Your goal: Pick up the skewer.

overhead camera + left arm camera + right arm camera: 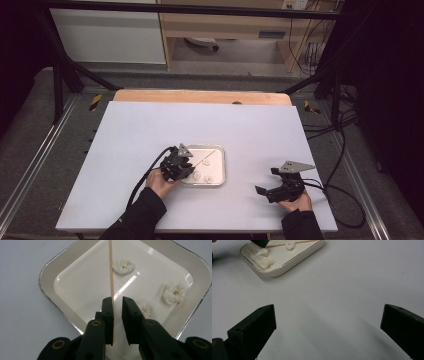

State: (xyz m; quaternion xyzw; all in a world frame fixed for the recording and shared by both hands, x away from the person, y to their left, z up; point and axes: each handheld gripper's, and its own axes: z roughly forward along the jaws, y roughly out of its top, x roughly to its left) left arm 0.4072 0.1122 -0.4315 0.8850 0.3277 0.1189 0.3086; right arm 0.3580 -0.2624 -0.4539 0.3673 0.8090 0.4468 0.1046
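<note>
We see the pale grey desk (150, 130) lying bare from nine through twelve to three o'clock of the shallow cream square tray (220, 172), so a hand passes freely there. Inside the tray, three white puffy lumps (123, 266) and a thin wooden skewer (111, 270) crowd the floor. The right tool (272, 186) stands well apart at four o'clock, open desk between.

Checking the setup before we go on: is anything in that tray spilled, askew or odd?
Nothing spilled. Three white fluffy lumps lie apart inside the white rounded-square tray. The thin wooden skewer runs across the tray, its near end between the left gripper's narrowed jaws.
</note>
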